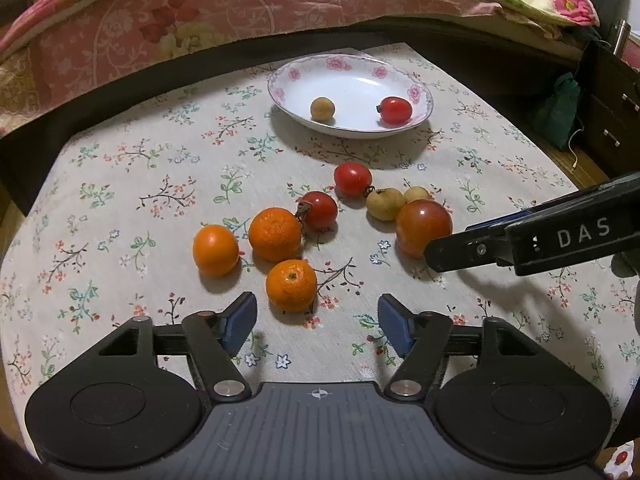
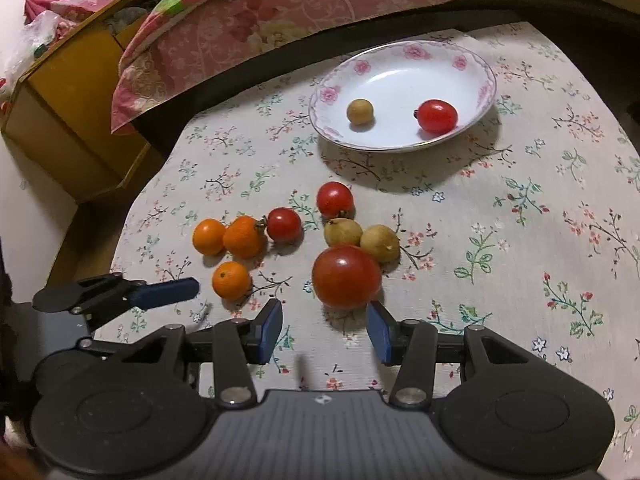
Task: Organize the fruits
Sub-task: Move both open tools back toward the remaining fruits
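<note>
A white floral-rimmed plate holds one red tomato and one tan longan. On the cloth lie three oranges, two small tomatoes, two longans and a large tomato. My left gripper is open, just short of the nearest orange. My right gripper is open, its fingertips just short of the large tomato.
A floral cloth covers the table. Bedding lies behind it. A yellow cardboard box stands at left in the right wrist view; dark drawers stand at right in the left wrist view.
</note>
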